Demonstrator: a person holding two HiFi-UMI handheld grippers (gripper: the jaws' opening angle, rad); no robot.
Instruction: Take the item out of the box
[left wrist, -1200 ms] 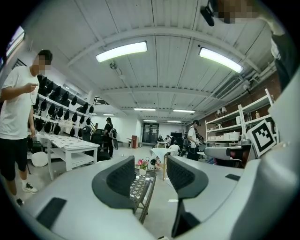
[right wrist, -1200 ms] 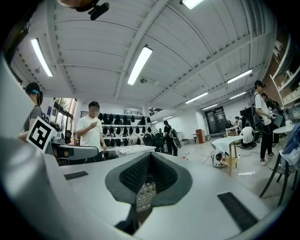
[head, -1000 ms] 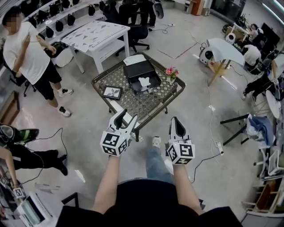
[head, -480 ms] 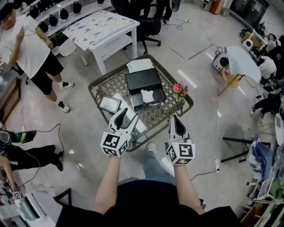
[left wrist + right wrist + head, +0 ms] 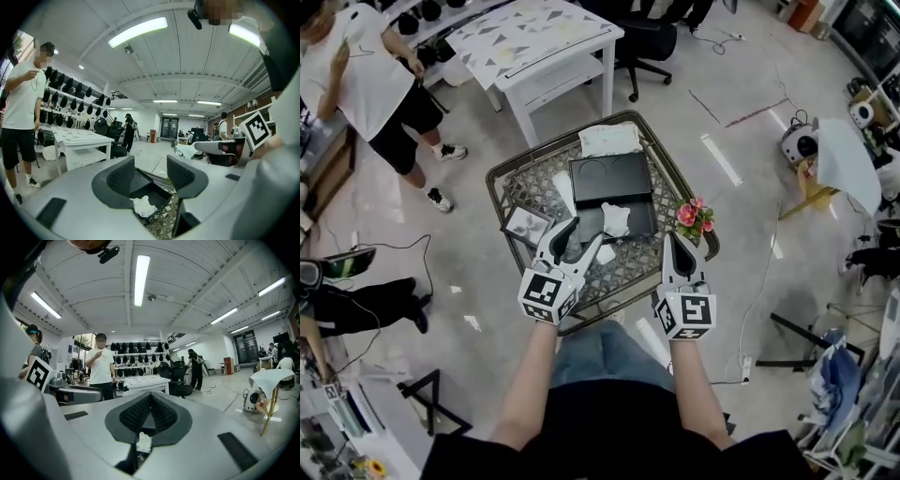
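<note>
The left gripper [image 5: 150, 174] has its fingers spread, nothing between them; the right gripper [image 5: 150, 401] has its fingers pressed together, empty. Just ahead of both, a little beyond the left fingertips, the white item [image 5: 615, 218] lies in the near end of the black box [image 5: 609, 178] on the counter [image 5: 623, 267]. Best to lower the spread left fingers straight over it, clear of the box wall, closing only once astride. The item is a crumpled lump; no clear long axis or heading shows.

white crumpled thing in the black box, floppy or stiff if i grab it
Probably floppy: the white item looks crumpled and irregular, like paper or cloth. Likely light: small against the black box around it. It should squash when pinched, not slip.
</note>
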